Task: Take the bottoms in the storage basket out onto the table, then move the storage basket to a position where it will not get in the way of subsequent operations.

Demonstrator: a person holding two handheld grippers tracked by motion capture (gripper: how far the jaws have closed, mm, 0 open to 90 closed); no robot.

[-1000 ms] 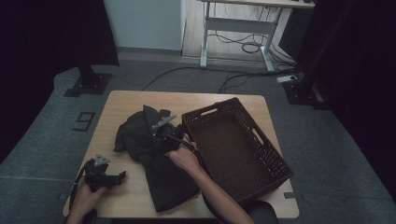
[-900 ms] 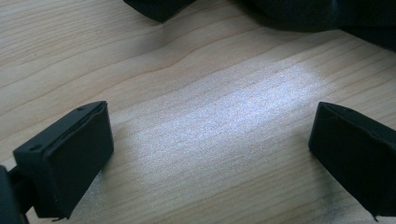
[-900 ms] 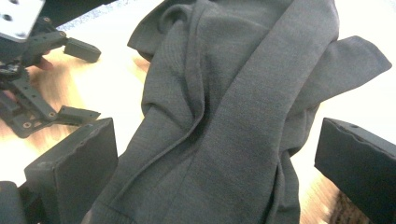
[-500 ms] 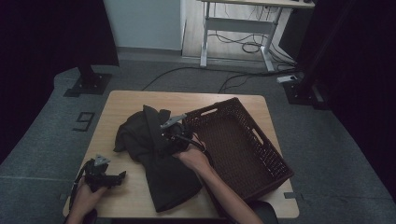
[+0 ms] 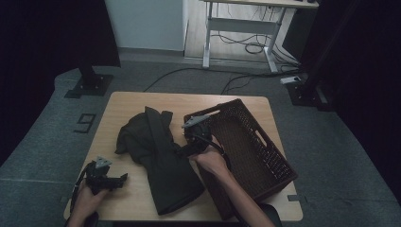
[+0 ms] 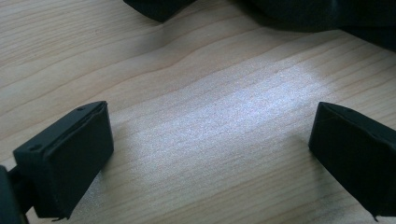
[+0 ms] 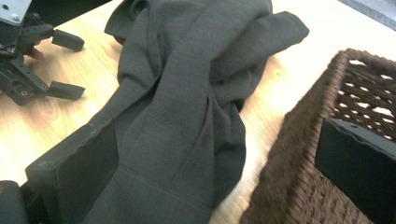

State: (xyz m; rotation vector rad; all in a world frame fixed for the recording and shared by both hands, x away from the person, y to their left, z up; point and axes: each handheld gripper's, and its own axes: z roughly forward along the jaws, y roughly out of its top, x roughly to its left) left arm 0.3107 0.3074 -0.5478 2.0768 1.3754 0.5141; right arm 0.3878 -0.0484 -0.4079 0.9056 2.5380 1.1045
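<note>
The dark garment [image 5: 161, 161] lies crumpled across the middle of the table [image 5: 142, 101], one end trailing toward the near edge, its right side close against the left wall of the wicker basket [image 5: 279, 163] that takes up the table's right half. The right gripper [image 5: 196, 137] hovers just where cloth meets basket; in the right gripper view its jaws stand apart, one pad low beside a fold of the cloth [image 7: 187, 116], the other over the basket rim [image 7: 299, 154], and nothing is pinched between them. The left gripper [image 5: 106, 177] rests near the front left corner, jaws wide open over bare wood [image 6: 210, 126], with the garment's edge [image 6: 299, 14] just ahead. My guess is the cloth is bound for the basket, and none of it is inside yet, so the grasp and the lift remain. No brand or label shows on anything; the floor left of the table carries a mark [image 5: 85, 123] reading "9"
</note>
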